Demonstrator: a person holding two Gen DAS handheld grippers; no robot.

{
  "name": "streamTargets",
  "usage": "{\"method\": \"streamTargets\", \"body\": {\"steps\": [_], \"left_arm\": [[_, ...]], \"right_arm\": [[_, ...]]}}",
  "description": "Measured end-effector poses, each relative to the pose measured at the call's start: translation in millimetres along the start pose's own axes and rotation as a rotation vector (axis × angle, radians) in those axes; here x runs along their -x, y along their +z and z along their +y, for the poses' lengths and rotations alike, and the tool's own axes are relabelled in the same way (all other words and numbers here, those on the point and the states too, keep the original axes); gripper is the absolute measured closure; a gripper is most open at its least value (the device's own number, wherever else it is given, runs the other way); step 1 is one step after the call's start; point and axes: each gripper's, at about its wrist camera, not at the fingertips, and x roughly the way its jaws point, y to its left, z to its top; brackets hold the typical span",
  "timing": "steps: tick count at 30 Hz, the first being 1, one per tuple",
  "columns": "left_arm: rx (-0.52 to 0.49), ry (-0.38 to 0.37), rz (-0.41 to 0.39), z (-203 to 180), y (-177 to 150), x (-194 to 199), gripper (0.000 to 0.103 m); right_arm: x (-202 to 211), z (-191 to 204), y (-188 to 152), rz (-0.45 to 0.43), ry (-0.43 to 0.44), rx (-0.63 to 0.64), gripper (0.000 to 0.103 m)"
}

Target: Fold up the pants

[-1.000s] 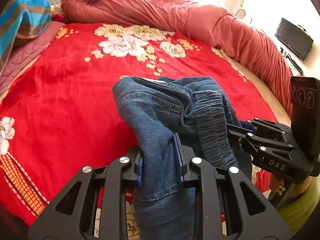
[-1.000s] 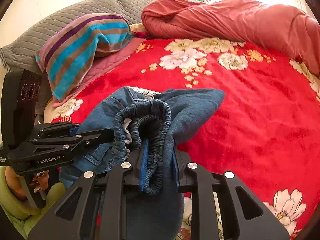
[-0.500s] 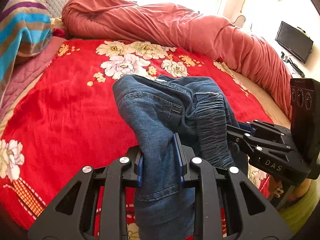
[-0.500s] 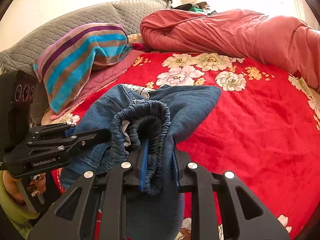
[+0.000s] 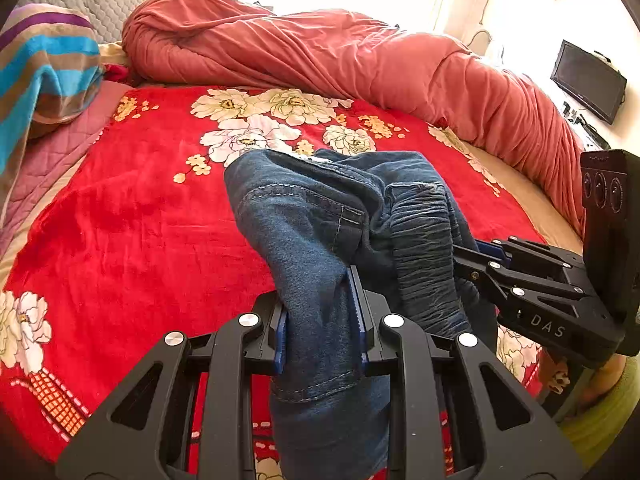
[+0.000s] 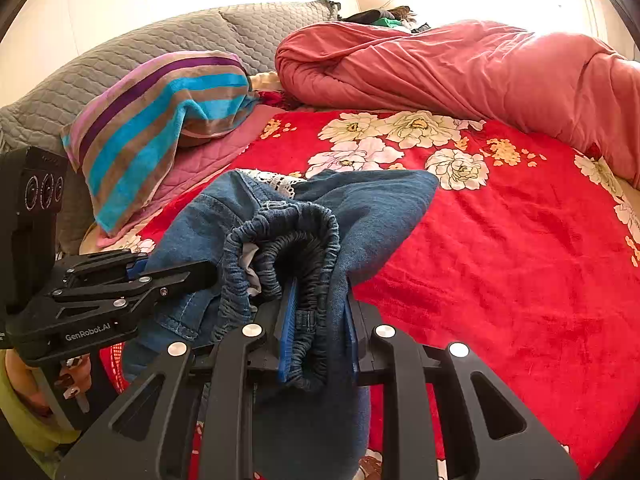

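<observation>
- Above the red floral bed (image 5: 132,240), the left gripper (image 5: 320,320) and right gripper (image 6: 316,328) are each pinching the denim pants (image 5: 320,216) between their fingers, holding them bunched and lifted.
- Judged step: carrying the gathered pants; next they need lowering and spreading flat.

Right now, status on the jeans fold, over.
Left gripper and right gripper both clamped on jeans. Jeans bunched, lifted over red blanket. Nothing blocking.
</observation>
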Motion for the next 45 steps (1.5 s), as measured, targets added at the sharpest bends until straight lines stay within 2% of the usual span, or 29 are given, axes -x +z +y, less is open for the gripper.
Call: {"method": "streamTargets", "body": {"steps": [25, 45], "left_arm": [[0.008, 0.021, -0.026, 10.1, 11.0, -1.9, 0.086], [0.013, 0.044, -0.003, 25.2, 18.8, -32.4, 0.086]], "right_arm": [[-11.1, 1.9, 18.0, -0.003, -0.018, 0.011, 0.083], [-47.6, -3.2, 27.3, 0.036, -0.084, 0.018, 0.083]]}}
